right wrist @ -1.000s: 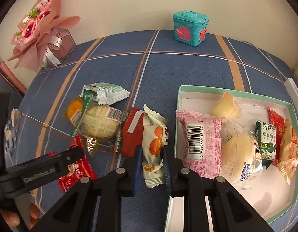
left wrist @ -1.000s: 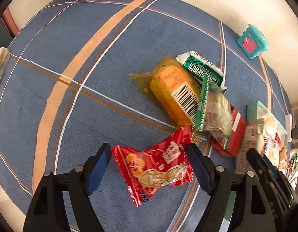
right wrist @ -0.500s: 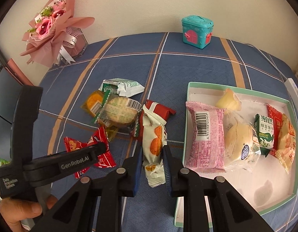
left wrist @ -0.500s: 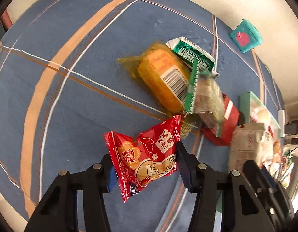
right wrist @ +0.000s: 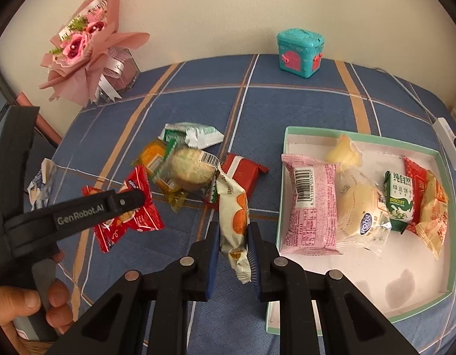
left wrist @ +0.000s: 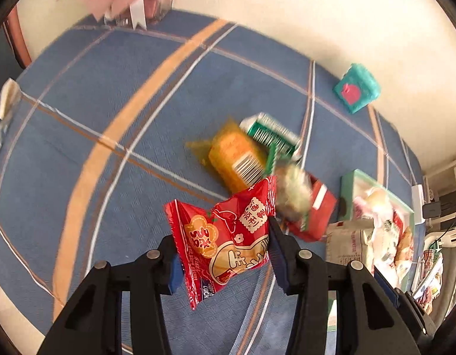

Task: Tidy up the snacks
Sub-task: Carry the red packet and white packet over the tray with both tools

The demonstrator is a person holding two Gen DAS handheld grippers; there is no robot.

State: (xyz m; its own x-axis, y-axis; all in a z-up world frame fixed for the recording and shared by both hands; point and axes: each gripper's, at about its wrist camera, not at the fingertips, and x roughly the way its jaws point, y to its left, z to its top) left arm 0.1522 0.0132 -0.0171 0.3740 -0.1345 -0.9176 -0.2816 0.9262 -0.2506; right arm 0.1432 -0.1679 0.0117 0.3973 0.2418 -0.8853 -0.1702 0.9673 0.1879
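On the blue plaid tablecloth (right wrist: 287, 106), the left gripper (left wrist: 225, 254) has just closed on the crinkly red snack packet (left wrist: 228, 236) and lifted it; the right gripper (right wrist: 233, 251) pinches the white-and-orange wrapped snack (right wrist: 232, 216), both ready for the green-rimmed cardboard tray (right wrist: 405, 318).

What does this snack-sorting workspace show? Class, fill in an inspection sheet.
Surface: blue plaid tablecloth, wrinkle-free.
Job's things: mint-rimmed white cardboard tray holding several wrapped snacks; pile of loose snack packets left of it.
Clutter: crumpled white wrapper at the cloth's left edge.
Grippers: left hand-held gripper, its jaws just closing, grips a red foil snack packet; right hand-held gripper shut on a cream-and-orange snack packet.
Cables: white power strip with cord, far right.
Surroundings: pink paper flower bouquet, teal toy chest, cream wall.
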